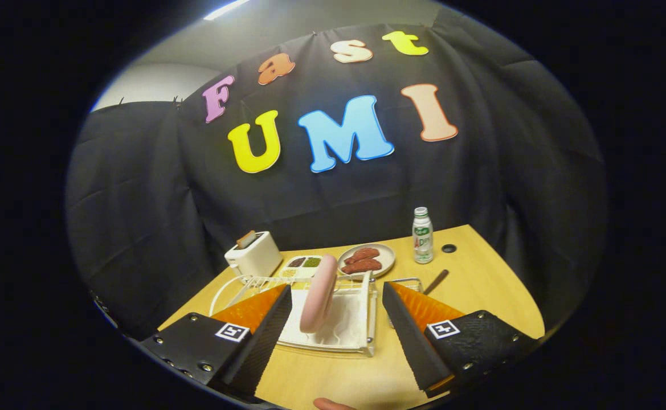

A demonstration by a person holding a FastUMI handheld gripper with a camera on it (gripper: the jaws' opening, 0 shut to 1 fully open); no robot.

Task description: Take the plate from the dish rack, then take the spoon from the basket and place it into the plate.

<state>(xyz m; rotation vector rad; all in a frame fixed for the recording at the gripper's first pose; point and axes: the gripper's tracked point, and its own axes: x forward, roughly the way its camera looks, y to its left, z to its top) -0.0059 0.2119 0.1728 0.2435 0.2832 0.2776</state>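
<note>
A pink plate [318, 293] stands on edge in the white dish rack [333, 343] on the wooden table. My gripper [337, 289] is open, with one finger on each side of the rack's near half. The plate sits in the gap, closer to the left finger, and neither finger touches it. Just beyond the right fingertip is the rim of a wire basket [407, 281], mostly hidden by that finger. A dark spoon handle [437, 281] sticks out of it towards the right.
Beyond the rack are a white toaster [253, 255], a small tray of condiments [301, 264], a plate of red meat [367, 259] and a white bottle [422, 235]. Bare table [481, 285] lies to the right. A person's fingertip [333, 404] shows near the fingers' base.
</note>
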